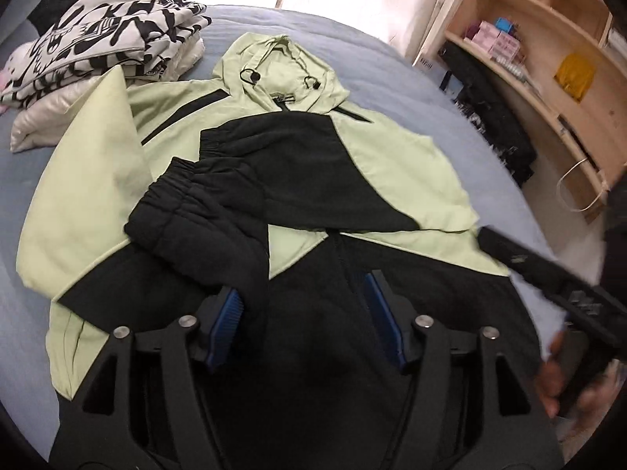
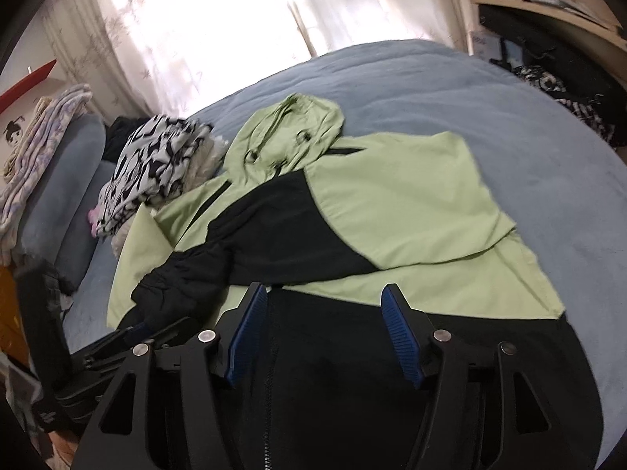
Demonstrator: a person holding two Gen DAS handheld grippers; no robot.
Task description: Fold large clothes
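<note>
A light green and black hooded jacket (image 1: pixel 392 164) (image 2: pixel 392 203) lies spread front-up on the blue bed cover (image 1: pixel 372 47) (image 2: pixel 490 125). Its hood (image 1: pixel 274 66) (image 2: pixel 290 133) points toward the window. Both black sleeve ends (image 1: pixel 188 211) (image 2: pixel 184 282) are folded across the chest. My left gripper (image 1: pixel 301 290) hangs open over the black lower front, with nothing between its blue pads (image 1: pixel 225 325). My right gripper (image 2: pixel 324 293) is also open above the black part by the zip, and its pads (image 2: pixel 401 337) hold nothing.
A pile of black-and-white patterned clothes (image 1: pixel 102 39) (image 2: pixel 156 164) lies beside the jacket's left shoulder. Wooden shelves (image 1: pixel 548 58) with dark bags below stand right of the bed. A grey-blue pillow (image 2: pixel 66 180) is at the left. A hand (image 1: pixel 550 372) shows at the right edge.
</note>
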